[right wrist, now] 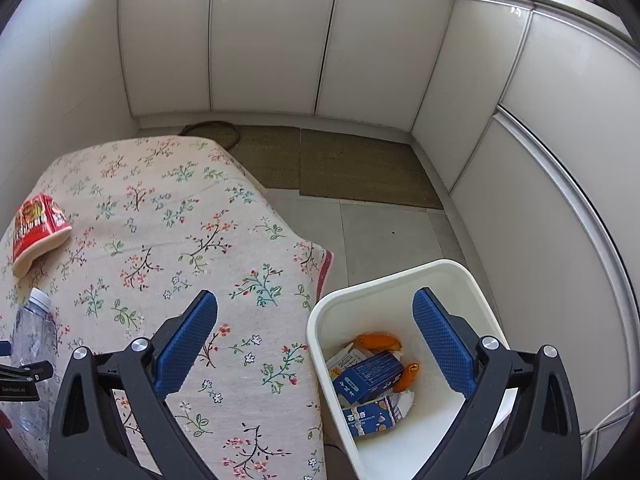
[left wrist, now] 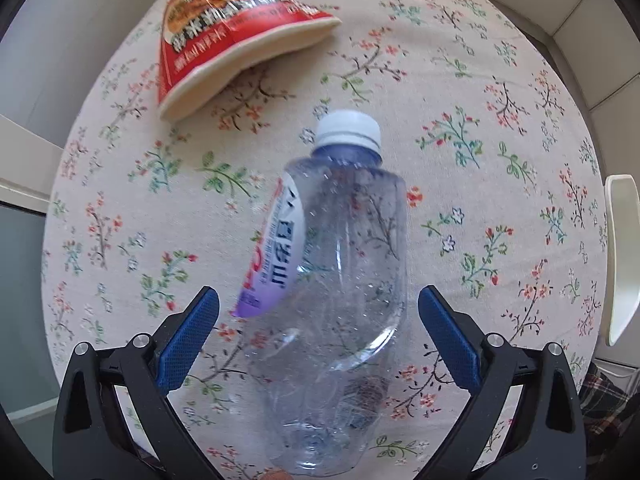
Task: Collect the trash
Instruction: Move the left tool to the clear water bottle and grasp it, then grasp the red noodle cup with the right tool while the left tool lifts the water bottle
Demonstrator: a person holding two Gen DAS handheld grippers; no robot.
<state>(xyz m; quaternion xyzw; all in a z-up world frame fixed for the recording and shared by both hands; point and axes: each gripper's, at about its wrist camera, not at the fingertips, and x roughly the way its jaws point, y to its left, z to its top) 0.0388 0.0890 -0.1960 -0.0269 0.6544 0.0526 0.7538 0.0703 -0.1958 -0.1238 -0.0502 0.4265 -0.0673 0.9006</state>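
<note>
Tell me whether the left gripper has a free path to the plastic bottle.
Probably yes: the left gripper is open with the plastic bottle lying between its fingers on the floral tablecloth, nothing in between.

From my remote station, I see a table draped in a cream floral tablecloth (left wrist: 460,208), printed with small red, blue and green sprigs. Directly on it lie two things: a flattened red paper bowl (left wrist: 236,36), its pale rim facing the cloth, toward the far left, and a clear plastic bottle (left wrist: 340,300) with a white cap and a partly peeled purple-and-white label, nearer to me. The two sit apart. In the right wrist view the cloth (right wrist: 192,220) hangs over the table's right edge, beside a grey tiled floor (right wrist: 384,232) carrying two olive mats (right wrist: 360,168) and a white bin (right wrist: 400,280).
</note>
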